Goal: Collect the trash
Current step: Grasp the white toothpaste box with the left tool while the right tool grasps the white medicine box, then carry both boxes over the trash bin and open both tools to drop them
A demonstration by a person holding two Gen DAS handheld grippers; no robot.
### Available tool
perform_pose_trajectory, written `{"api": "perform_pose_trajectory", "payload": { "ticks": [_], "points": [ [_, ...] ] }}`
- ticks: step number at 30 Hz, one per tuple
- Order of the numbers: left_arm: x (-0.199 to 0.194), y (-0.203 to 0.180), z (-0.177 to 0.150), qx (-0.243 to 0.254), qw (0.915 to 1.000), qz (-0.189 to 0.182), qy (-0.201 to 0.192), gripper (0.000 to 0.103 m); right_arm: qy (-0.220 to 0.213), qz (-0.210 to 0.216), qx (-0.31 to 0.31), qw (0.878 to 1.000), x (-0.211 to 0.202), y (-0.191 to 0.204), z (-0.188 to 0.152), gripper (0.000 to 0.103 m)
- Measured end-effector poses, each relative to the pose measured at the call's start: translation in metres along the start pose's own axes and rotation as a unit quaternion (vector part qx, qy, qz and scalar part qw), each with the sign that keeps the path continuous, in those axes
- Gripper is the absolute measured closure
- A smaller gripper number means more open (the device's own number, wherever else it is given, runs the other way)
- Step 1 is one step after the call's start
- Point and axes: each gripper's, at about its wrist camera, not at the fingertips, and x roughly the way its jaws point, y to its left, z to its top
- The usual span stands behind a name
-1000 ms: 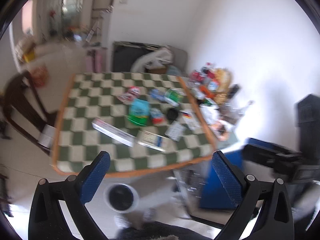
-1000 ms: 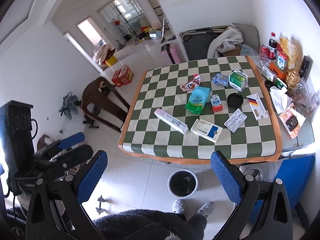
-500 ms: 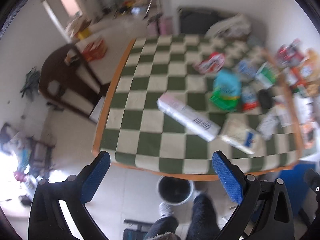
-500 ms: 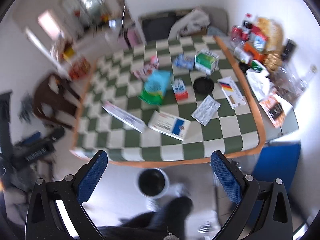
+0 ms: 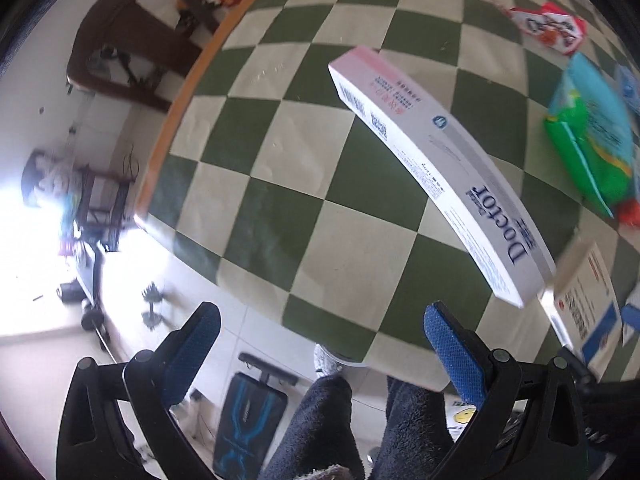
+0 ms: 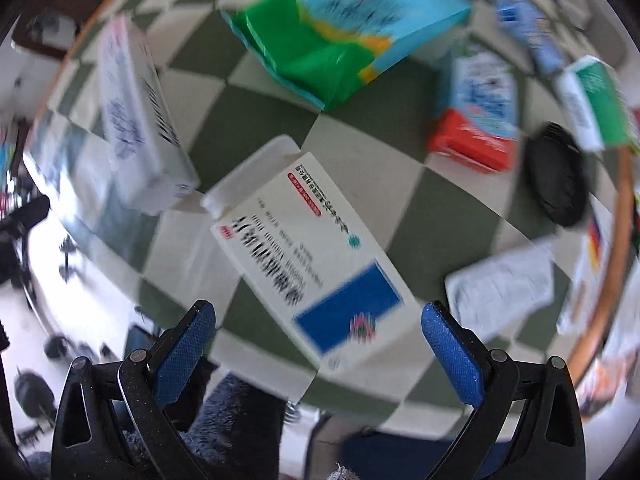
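Blue-padded, both hand-held grippers gape empty: left [image 5: 320, 338] beside long box [image 5: 440, 160], right [image 6: 318, 336] over medicine box [image 6: 308, 256].

"Doctor" reads clearly in dark blue along the long white carton [image 5: 440, 168], ahead and right of the left gripper [image 5: 318, 334]. Barcodes sit near its pink end. Print on the white-and-blue box [image 6: 316, 256] before the right gripper [image 6: 318, 332] is blurred, unreadable.

Blurred view down onto a green-and-white checked table [image 6: 256, 112]. The right gripper [image 6: 318, 338] hangs wide apart and empty above a white box [image 6: 308, 256] with a blue patch. A long white carton [image 6: 136, 120] lies to its left, a green-and-blue packet [image 6: 340, 36] beyond, a red-and-blue box [image 6: 476, 116] and black lid [image 6: 558, 180] to the right.
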Motion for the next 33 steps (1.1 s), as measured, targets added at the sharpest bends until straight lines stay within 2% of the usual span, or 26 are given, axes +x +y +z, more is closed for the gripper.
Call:
{"api": "perform_pose_trajectory", "payload": {
  "ticks": [4, 6, 8, 12, 14, 15, 17, 19, 20, 24, 27, 30, 33],
  "points": [
    [0.008, -0.003, 0.01, -0.03, 0.999, -0.025, 0.022, 0.0, 0.024, -0.005, -0.048, 0.999, 0.031, 0.008, 0.012, 0.002],
    [0.006, -0.004, 0.018, -0.053, 0.9968, -0.054, 0.026, 0.0, 0.028, -0.017, -0.061, 0.998, 0.042, 0.011, 0.016, 0.006],
    [0.003, -0.005, 0.028, -0.076, 0.9921, -0.094, 0.034, 0.0, 0.018, -0.028, -0.068, 0.997, 0.045, 0.016, 0.019, 0.015],
    [0.008, -0.016, 0.058, -0.115, 0.9778, -0.166, 0.055, 0.0, -0.002, -0.014, 0.012, 1.0, 0.04, -0.003, 0.023, 0.016],
    [0.014, -0.024, 0.073, -0.129, 0.974, -0.178, 0.057, 0.0, -0.011, 0.0, 0.072, 0.997, 0.041, -0.016, 0.023, 0.016],
    [0.019, -0.028, 0.08, -0.132, 0.9734, -0.177, 0.059, 0.001, -0.015, 0.003, 0.094, 0.995, 0.043, -0.02, 0.024, 0.016],
    [0.028, -0.036, 0.093, -0.127, 0.976, -0.165, 0.063, 0.01, -0.022, 0.005, 0.128, 0.991, 0.047, -0.025, 0.024, 0.016],
    [0.037, -0.044, 0.103, -0.103, 0.9821, -0.144, 0.065, 0.048, -0.019, 0.011, 0.145, 0.989, 0.055, -0.024, 0.026, 0.015],
    [0.04, -0.048, 0.105, -0.084, 0.985, -0.137, 0.063, 0.058, -0.015, 0.014, 0.15, 0.988, 0.061, -0.021, 0.028, 0.015],
    [0.034, -0.057, 0.098, 0.018, 0.9929, -0.115, 0.027, 0.067, 0.006, 0.036, 0.167, 0.985, 0.079, -0.02, 0.028, 0.014],
    [0.034, -0.065, 0.081, 0.095, 0.9902, -0.1, 0.024, 0.067, 0.012, 0.045, 0.162, 0.986, 0.079, -0.026, 0.028, 0.013],
    [0.045, -0.067, 0.068, 0.106, 0.9887, -0.097, 0.041, 0.066, 0.01, 0.039, 0.143, 0.989, 0.089, -0.021, 0.022, 0.014],
    [0.061, -0.063, 0.068, 0.072, 0.9895, -0.114, 0.054, 0.066, 0.007, 0.025, 0.128, 0.991, 0.1, -0.012, 0.013, 0.014]
  ]
}}
